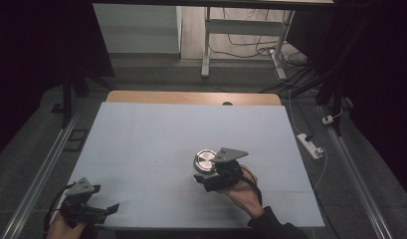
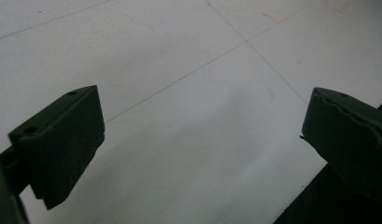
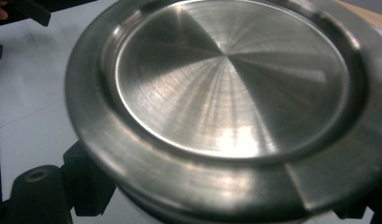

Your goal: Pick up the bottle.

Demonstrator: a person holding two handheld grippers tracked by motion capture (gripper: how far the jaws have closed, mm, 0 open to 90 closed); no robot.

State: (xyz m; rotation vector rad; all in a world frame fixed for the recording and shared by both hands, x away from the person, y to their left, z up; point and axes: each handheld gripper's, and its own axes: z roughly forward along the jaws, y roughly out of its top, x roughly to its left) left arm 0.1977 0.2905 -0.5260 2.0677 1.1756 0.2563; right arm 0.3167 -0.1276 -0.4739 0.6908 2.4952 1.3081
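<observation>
A round brushed-steel container (image 1: 204, 161) with a rimmed flat top stands on the white mat a little right of the middle. My right gripper (image 1: 207, 175) reaches it from the near side, with a hand behind it. In the right gripper view the steel container (image 3: 230, 93) sits very close, and the black jaws hug its sides low down, so the right gripper (image 3: 202, 207) looks shut on it. My left gripper (image 1: 105, 198) rests at the mat's near left corner. In the left gripper view the left gripper (image 2: 202, 140) stands wide open over bare mat.
The white mat (image 1: 156, 134) covers a wooden table whose back edge (image 1: 191, 97) shows. A white power strip (image 1: 310, 145) and cables lie on the floor to the right. Desk legs (image 1: 206, 45) stand beyond the table.
</observation>
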